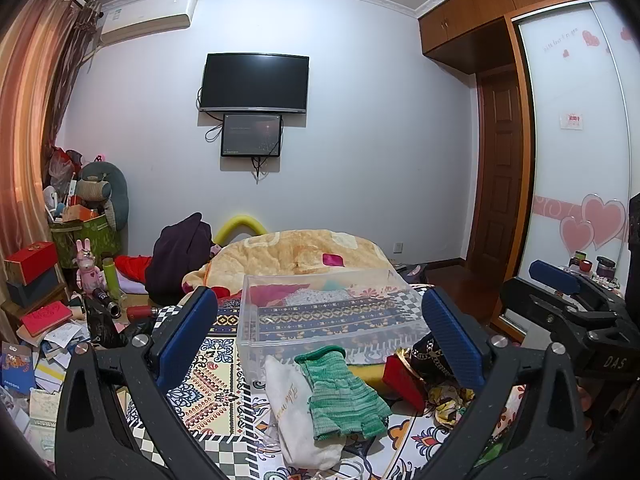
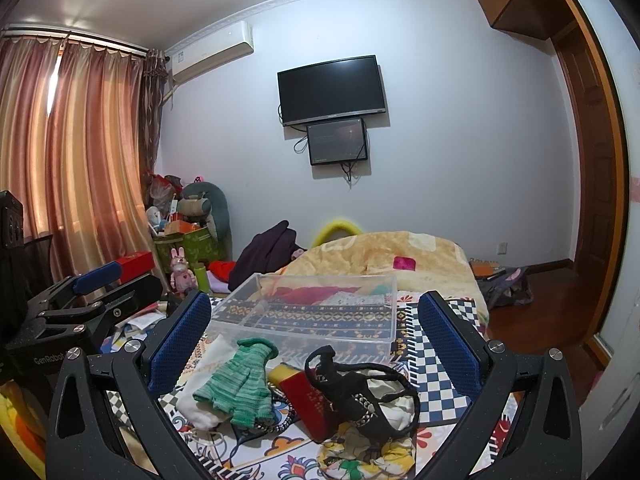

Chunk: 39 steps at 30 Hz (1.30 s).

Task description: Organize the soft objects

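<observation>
A clear plastic bin [image 1: 256,316] [image 2: 384,320] stands empty on the patterned bedspread. In front of it lie a green knit glove [image 1: 344,396] [image 2: 236,384] on a white cloth pouch [image 1: 292,412] [image 2: 200,400], a red box [image 1: 404,382] [image 2: 310,404], a black strappy item with chain [image 2: 356,388] [image 1: 434,354] and a yellow floral cloth [image 2: 368,456] [image 1: 448,400]. My left gripper [image 1: 316,340] is open above the glove and pouch. My right gripper [image 2: 316,340] is open above the black item and red box. Both are empty.
A folded orange blanket [image 1: 296,252] [image 2: 384,256] and dark clothes [image 1: 176,256] lie behind the bin. A cluttered side table with boxes, papers and toys [image 1: 60,304] stands to the left. A wardrobe [image 1: 576,140] and wooden floor [image 2: 536,312] are to the right.
</observation>
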Each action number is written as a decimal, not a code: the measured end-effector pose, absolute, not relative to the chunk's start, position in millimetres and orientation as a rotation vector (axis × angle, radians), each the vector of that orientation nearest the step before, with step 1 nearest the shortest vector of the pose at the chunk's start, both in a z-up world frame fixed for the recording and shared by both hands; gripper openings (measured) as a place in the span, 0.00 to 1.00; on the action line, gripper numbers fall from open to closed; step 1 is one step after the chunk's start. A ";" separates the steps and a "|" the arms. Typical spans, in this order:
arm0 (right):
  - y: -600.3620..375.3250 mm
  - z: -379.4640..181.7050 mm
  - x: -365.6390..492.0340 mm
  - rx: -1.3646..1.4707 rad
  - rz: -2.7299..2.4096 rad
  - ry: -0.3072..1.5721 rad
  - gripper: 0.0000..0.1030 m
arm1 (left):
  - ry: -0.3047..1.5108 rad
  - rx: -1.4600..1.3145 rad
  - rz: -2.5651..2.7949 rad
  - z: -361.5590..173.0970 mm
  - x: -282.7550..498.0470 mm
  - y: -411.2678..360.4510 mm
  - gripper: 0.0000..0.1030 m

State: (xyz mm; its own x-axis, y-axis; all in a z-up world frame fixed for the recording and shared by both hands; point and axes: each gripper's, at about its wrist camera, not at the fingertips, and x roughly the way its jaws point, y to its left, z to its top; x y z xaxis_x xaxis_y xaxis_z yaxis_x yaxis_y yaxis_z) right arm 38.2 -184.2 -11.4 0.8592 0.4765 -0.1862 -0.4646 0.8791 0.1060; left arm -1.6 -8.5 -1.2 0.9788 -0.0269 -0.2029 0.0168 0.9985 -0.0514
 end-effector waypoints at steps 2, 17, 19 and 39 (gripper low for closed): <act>-184.0 -12.1 39.5 0.058 0.492 0.218 1.00 | 0.211 -0.048 -0.031 -1.5 -0.5 -7.5 1.00; -192.6 -49.9 65.3 0.058 0.488 0.404 0.90 | 0.387 -0.009 -0.082 -41.6 30.9 -15.6 0.91; -193.3 -57.6 69.2 0.056 0.486 0.445 0.86 | 0.431 -0.027 -0.099 -50.1 37.9 -14.7 0.86; -192.1 -85.6 87.0 0.068 0.509 0.564 0.27 | 0.645 -0.100 -0.174 -100.5 77.5 -5.9 0.36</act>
